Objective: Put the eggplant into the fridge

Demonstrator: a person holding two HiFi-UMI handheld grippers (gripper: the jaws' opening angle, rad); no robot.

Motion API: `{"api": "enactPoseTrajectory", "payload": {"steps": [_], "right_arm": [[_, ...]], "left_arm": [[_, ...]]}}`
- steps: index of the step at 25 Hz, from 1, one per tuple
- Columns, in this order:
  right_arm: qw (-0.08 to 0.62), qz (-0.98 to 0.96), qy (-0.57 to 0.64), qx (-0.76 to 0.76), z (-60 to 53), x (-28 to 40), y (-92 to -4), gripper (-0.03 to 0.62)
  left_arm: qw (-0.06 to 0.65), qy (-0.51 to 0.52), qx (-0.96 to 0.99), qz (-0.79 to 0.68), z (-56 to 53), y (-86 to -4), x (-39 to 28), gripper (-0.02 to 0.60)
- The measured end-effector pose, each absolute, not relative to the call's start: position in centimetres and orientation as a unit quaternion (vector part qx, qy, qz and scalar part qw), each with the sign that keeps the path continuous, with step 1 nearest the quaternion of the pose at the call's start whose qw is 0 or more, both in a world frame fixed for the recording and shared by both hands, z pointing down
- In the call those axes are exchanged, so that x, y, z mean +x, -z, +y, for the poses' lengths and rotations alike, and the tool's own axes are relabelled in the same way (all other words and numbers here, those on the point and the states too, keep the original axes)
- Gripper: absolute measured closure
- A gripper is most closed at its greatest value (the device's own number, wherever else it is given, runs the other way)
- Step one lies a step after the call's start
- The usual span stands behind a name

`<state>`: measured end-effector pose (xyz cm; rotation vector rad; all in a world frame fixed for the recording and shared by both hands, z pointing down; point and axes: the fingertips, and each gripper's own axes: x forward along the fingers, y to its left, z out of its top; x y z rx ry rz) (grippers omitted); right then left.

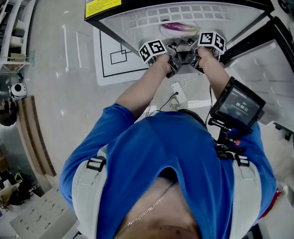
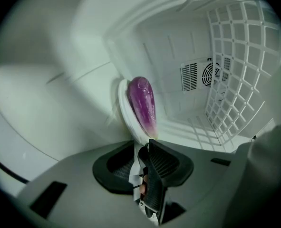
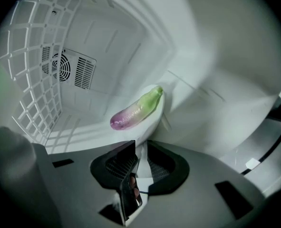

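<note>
Eggplant [image 1: 179, 27], purple at one end and fading to green at the stem, lies on a white plate [image 2: 125, 113] that is well inside the fridge [image 1: 186, 11], past its open front and short of the vent [image 2: 202, 72] in its back wall. The wire grid [image 2: 237, 56] along one side of the fridge stands apart from the plate. Both tongs grasp the plate. The left gripper [image 2: 142, 144] has its jaws clamped on the near rim, with the white edge running down between the ribbed pads. The right gripper [image 3: 141, 145] bites the same rim just beside it. In the head view the two grippers sit close together at the front of the fridge, and the person's forearms reach in from outside. Most of the task looks done, since the vegetable is within the fridge's walls. What seems left is to set the plate down on the fridge floor, let go with both grippers, and draw them out of the opening. Whether the plate rests on that floor or hangs above it cannot be told from these views. The fridge door stands open beside the opening.
</note>
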<state>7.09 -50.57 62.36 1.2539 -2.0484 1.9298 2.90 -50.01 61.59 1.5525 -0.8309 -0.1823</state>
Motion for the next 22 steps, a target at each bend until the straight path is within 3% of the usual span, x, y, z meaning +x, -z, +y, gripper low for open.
{"api": "enactPoseTrajectory", "payload": {"steps": [17, 19, 22], "right_arm": [[0.025, -0.704, -0.564, 0.431, -52.1, 7.7, -59.8, 0.525], [0.02, -0.708, -0.547, 0.445, -52.6, 8.2, -59.0, 0.583], [0.012, -0.715, -0.525, 0.461, -48.9, 8.0, -57.1, 0.591]], "left_arm": [[0.593, 0.087, 0.708, -0.373, -51.6, -59.5, 2.3, 0.477], [0.581, 0.087, 0.716, -0.377, -52.2, -58.8, 2.1, 0.514], [0.56, 0.086, 0.731, -0.381, -48.7, -56.9, 1.0, 0.557]]}}
